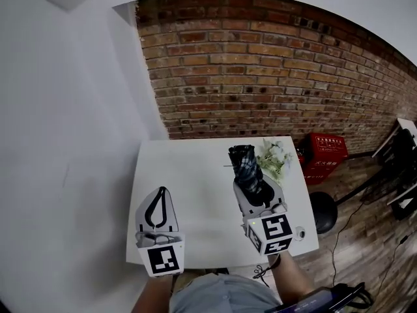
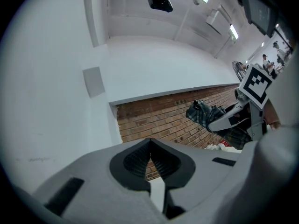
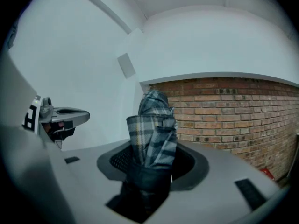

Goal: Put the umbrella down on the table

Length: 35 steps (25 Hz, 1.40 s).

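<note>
A folded dark plaid umbrella (image 1: 246, 165) sticks out forward from my right gripper (image 1: 255, 194), which is shut on its lower part, above the right half of the white table (image 1: 189, 194). In the right gripper view the umbrella (image 3: 152, 134) stands up between the jaws of the right gripper (image 3: 152, 160) and fills the gap. My left gripper (image 1: 158, 207) hovers over the table's left front with its tips touching and nothing in it. In the left gripper view the left gripper (image 2: 150, 153) is shut, and the umbrella (image 2: 205, 113) shows at the right.
A crumpled whitish-green bundle (image 1: 273, 155) lies at the table's far right corner. Beside the table on the right are a red crate (image 1: 326, 150) and a black stool (image 1: 324, 212). A brick wall (image 1: 273, 70) runs behind, and a white wall is on the left.
</note>
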### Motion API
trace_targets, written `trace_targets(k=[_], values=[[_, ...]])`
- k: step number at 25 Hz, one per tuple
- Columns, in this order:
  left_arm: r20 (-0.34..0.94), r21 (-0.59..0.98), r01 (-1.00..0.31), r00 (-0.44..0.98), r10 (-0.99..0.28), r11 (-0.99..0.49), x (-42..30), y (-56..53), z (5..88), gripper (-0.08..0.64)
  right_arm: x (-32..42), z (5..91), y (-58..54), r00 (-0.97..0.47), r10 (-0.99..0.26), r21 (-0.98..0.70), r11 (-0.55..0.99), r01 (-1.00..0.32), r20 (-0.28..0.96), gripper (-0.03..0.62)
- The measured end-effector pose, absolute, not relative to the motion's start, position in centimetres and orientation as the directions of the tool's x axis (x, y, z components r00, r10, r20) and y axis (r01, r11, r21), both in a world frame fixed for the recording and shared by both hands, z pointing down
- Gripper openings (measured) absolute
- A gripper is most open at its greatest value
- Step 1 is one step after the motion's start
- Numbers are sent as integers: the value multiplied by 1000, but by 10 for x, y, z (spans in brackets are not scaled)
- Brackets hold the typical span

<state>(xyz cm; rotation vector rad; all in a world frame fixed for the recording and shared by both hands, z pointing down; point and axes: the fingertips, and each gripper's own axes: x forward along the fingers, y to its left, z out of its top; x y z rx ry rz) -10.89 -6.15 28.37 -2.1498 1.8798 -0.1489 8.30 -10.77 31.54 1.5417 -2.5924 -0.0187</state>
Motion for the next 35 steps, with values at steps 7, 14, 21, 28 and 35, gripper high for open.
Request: trace_targets(k=[7, 14, 21, 28, 35], values=[[-64, -265, -958, 133, -989, -112, -135, -81, 294, 6, 59, 326, -128, -481, -865, 68, 493, -867, 140, 201], [-25, -257, -959, 130, -991, -119, -149, -93, 310, 6, 49, 349, -140, -475, -861, 48, 490, -870, 180, 201], [7, -262, -956, 133, -991, -130, -159, -103, 323, 5, 42, 374, -150, -468, -856, 23, 484, -875, 219, 199], [39, -266, -954, 132, -990, -138, -162, -112, 336, 6, 44, 404, -156, -456, -850, 2, 473, -881, 263, 199], [62, -257, -956, 130, -990, -141, -164, -120, 347, 6, 47, 431, -162, -447, -842, -9, 466, -885, 303, 199]])
